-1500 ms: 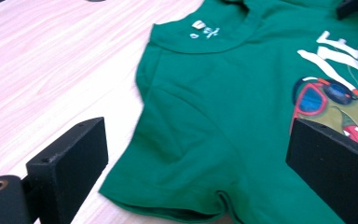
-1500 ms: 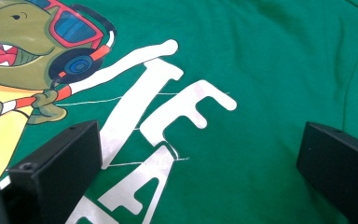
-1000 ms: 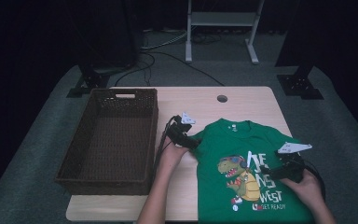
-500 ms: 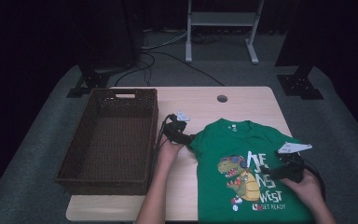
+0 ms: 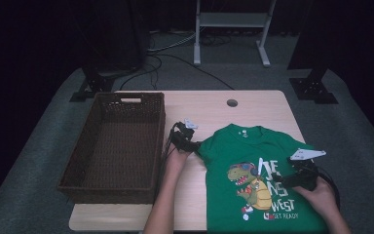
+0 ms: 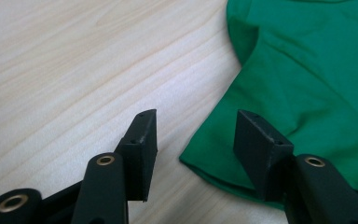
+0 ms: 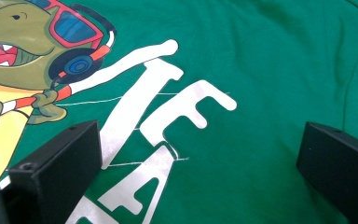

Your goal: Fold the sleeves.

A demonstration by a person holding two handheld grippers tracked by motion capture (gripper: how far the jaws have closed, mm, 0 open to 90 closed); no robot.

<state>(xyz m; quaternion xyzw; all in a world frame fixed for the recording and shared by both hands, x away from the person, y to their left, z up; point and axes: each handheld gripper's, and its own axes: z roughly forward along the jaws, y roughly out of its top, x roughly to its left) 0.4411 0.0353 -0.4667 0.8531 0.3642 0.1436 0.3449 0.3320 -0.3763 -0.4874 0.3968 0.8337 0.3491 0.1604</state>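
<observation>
Left gripper view: my left gripper [image 6: 193, 135] has its jaws half open and just closing in around the sleeve hem [image 6: 214, 170] of the green shirt [image 5: 258, 180], not pinched yet. My right gripper [image 7: 200, 172] hangs wide open over the shirt print, holding nothing. Shirt lies flat; folding looks barely begun. Left of the shirt sits a basket [image 5: 112, 146]; nothing blocks me.
</observation>
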